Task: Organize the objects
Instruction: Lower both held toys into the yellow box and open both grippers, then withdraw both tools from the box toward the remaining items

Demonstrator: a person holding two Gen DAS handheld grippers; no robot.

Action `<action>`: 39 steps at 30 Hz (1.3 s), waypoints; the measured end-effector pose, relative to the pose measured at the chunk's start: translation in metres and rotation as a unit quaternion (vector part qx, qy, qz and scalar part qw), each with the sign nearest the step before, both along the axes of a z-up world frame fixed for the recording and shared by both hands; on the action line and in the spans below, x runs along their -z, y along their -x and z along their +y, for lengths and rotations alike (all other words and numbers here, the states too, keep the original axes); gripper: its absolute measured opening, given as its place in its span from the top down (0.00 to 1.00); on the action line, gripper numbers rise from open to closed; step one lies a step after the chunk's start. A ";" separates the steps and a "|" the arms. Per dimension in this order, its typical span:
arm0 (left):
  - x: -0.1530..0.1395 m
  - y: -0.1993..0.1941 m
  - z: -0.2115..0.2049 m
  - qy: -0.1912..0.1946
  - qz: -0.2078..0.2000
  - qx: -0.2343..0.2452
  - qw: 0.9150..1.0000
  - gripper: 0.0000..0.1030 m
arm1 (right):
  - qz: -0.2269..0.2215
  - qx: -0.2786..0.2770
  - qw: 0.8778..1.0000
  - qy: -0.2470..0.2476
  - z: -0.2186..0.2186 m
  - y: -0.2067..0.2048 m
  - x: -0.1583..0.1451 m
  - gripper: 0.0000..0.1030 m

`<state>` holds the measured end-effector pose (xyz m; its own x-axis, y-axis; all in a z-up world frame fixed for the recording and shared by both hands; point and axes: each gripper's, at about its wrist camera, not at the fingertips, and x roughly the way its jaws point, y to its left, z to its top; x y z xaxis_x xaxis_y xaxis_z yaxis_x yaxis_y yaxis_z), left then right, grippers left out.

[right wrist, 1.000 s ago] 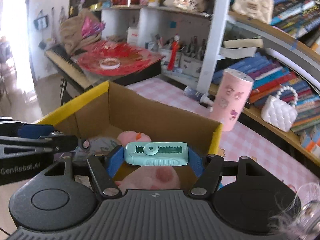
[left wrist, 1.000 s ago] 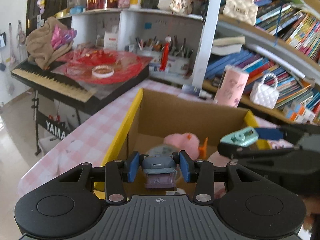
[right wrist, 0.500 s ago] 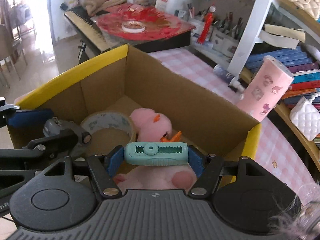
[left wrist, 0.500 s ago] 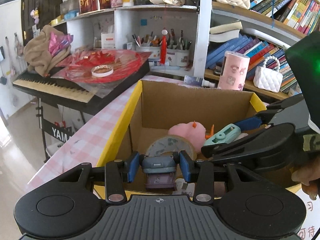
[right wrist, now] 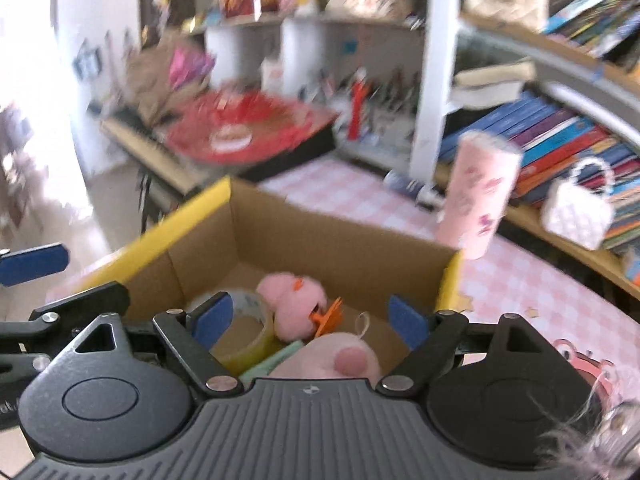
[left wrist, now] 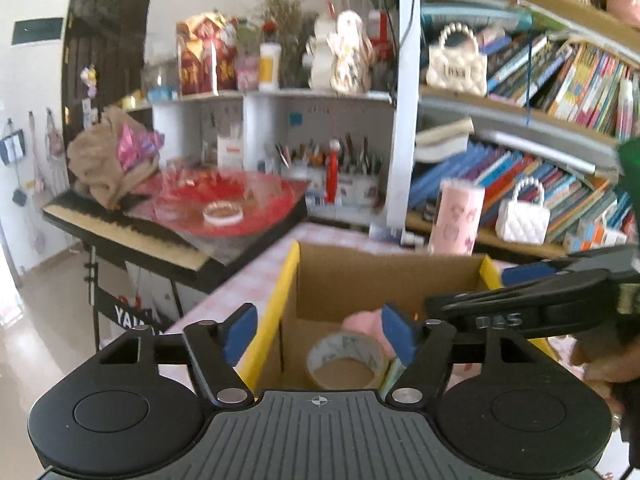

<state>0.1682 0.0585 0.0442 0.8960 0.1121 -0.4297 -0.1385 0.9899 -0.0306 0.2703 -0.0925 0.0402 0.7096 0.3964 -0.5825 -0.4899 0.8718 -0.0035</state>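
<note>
A cardboard box with yellow rim flaps stands on the pink checked table. Inside lie a roll of tape, a pink plush toy, a second pink plush and a mint green object. My left gripper is open and empty above the box's near left side. My right gripper is open and empty above the box; it shows at the right of the left wrist view.
A pink patterned cylinder stands behind the box. White quilted handbags and books fill the shelves at the right. A keyboard with a red disc on it stands at the left, beyond the table edge.
Both grippers have opened. The left let go of the small grey object and the right let go of the mint green object, which now lies in the box. Both have lifted.
</note>
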 end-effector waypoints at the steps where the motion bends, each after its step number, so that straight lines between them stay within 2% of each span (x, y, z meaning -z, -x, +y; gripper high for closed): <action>1: -0.002 0.004 0.001 -0.001 -0.005 -0.002 1.000 0.22 | -0.010 0.008 1.000 -0.008 -0.004 0.007 -0.005 0.18; 5: -0.009 0.022 0.004 -0.007 -0.012 -0.003 1.000 0.14 | -0.041 0.041 0.998 -0.038 -0.018 0.036 -0.021 0.17; 11: -0.006 0.049 0.009 0.000 -0.006 0.000 1.000 0.12 | -0.060 0.096 0.993 -0.043 -0.032 0.080 -0.021 0.15; 20: 0.011 0.083 0.016 0.010 0.033 -0.001 0.999 0.11 | -0.018 0.136 0.990 -0.011 -0.027 0.138 0.014 0.15; 23: 0.020 0.095 0.018 0.014 0.055 -0.008 0.998 0.11 | -0.007 0.137 0.991 0.004 -0.021 0.156 0.025 0.15; 29: 0.035 0.116 0.022 0.017 0.097 0.008 0.995 0.11 | 0.016 0.151 0.988 0.019 -0.016 0.184 0.039 0.14; 39: 0.041 0.142 0.024 0.023 0.117 0.030 0.992 0.10 | 0.034 0.187 0.982 0.017 -0.022 0.219 0.047 0.13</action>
